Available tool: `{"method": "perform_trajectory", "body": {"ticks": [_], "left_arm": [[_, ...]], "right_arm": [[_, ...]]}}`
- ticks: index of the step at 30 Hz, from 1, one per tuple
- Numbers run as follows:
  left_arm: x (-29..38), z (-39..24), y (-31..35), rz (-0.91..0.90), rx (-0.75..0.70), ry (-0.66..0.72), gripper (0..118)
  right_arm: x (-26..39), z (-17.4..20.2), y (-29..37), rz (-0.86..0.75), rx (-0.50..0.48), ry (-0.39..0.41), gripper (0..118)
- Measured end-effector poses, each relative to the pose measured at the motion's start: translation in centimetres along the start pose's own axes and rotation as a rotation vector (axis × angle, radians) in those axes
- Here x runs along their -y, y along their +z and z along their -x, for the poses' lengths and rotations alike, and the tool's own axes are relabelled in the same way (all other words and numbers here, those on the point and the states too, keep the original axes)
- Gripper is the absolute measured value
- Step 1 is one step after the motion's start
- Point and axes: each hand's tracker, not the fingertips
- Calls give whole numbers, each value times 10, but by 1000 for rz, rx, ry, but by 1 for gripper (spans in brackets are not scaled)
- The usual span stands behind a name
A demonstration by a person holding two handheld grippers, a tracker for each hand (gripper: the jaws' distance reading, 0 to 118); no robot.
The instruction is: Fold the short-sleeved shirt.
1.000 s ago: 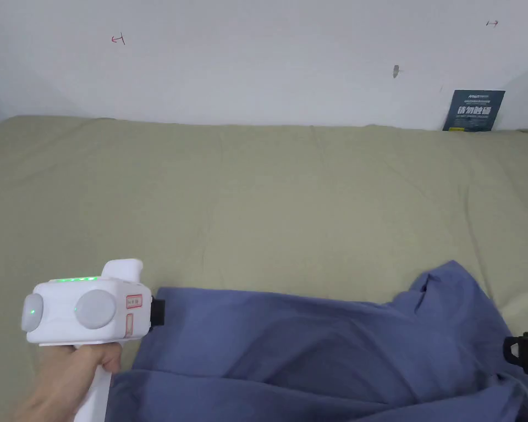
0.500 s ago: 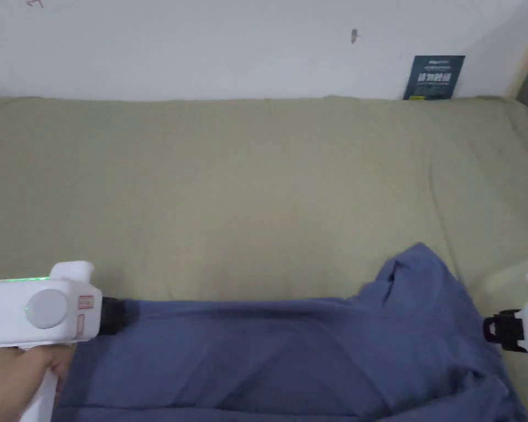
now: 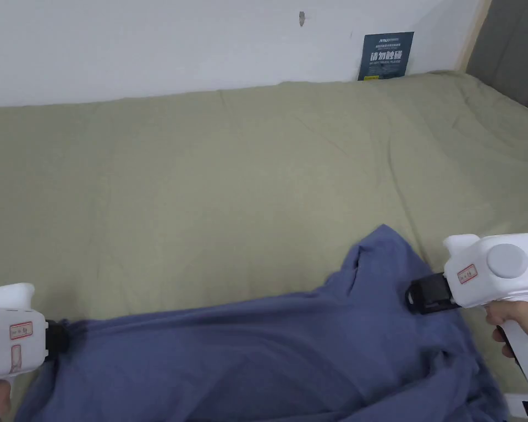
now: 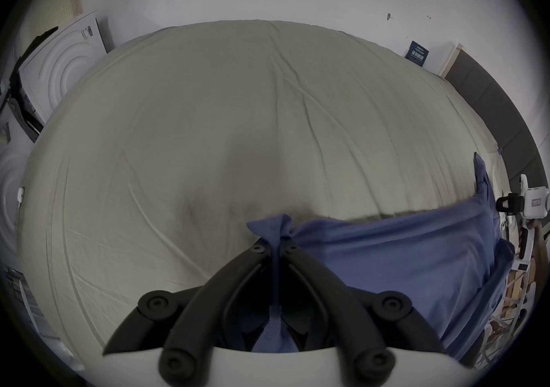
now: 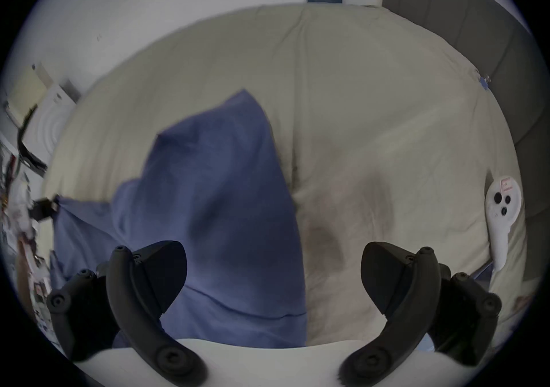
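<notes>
A blue short-sleeved shirt (image 3: 268,351) lies spread along the near edge of the olive bed (image 3: 246,176). My left gripper (image 4: 275,250) is shut on a bunched corner of the shirt (image 4: 387,262) at its left end; in the head view this left gripper (image 3: 56,340) sits at the bottom left. My right gripper (image 5: 273,268) is open, its jaws wide apart above the shirt's right part (image 5: 214,200), with nothing between them. In the head view the right gripper (image 3: 417,296) hovers at the shirt's right side, below a raised sleeve (image 3: 378,247).
A white wall stands behind the bed, with a dark card (image 3: 385,55) leaning on it at the far right. A grey padded headboard (image 3: 510,49) closes the right side. A white handheld controller (image 5: 501,214) lies on the bed to my right. The bed beyond the shirt is bare sheet.
The head camera swung right. My right gripper has come in from the right edge over the shirt's right side. The left gripper still holds the left corner.
</notes>
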Motion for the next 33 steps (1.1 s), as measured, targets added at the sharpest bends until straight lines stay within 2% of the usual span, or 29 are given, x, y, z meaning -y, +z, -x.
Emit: {"method": "perform_trajectory", "body": {"ticks": [1, 2, 3, 4, 5, 6, 7, 9, 11, 13, 16, 20, 21, 24, 25, 28, 29, 32, 33], "left_arm": [[0, 2, -1, 1, 0, -1, 3], [0, 4, -1, 3, 0, -2, 3], [0, 4, 0, 5, 2, -3, 3], [4, -4, 2, 5, 1, -4, 3], [6, -6, 5, 6, 1, -3, 3], [7, -6, 7, 11, 9, -7, 3], [9, -6, 9, 14, 11, -10, 3], [9, -3, 13, 1, 13, -3, 3], [13, 1, 24, -24, 28, 30, 3], [13, 7, 37, -35, 76, 54, 3], [25, 6, 67, -50, 74, 56, 3], [38, 12, 100, -100, 97, 61, 3], [42, 14, 107, -112, 90, 63, 3], [57, 26, 126, -137, 117, 77, 3], [64, 30, 132, -144, 119, 77, 3], [91, 36, 153, -157, 125, 69, 3], [102, 38, 160, -162, 127, 67, 3], [135, 44, 177, -172, 143, 82, 3], [147, 44, 182, -172, 139, 85, 3]], "right_arm": [[-7, -13, -25, -26, -33, 97, 81], [-9, -21, -25, -45, -58, 80, 60], [-11, -26, -20, -52, -79, 55, 27], [-10, -30, -14, -71, -79, 54, 0], [-4, -28, 2, -105, -111, 41, 0], [0, -34, 11, -122, -179, -16, 0], [0, -37, 17, -95, -202, -20, 0], [-1, -33, 19, -146, -167, 17, 0], [0, -37, 26, -158, -186, 19, 0], [14, -29, 51, -189, -175, -14, 0], [29, -28, 77, -213, -200, -13, 0], [34, -44, 94, -251, -259, -47, 0], [42, -39, 105, -283, -241, -20, 0], [68, -36, 128, -313, -259, -16, 0], [80, -37, 139, -338, -244, -37, 0], [114, -38, 159, -367, -270, -31, 0], [120, -40, 159, -345, -306, 1, 0], [151, -39, 164, -350, -301, 16, 0], [167, -44, 168, -353, -287, -26, 0]]}}
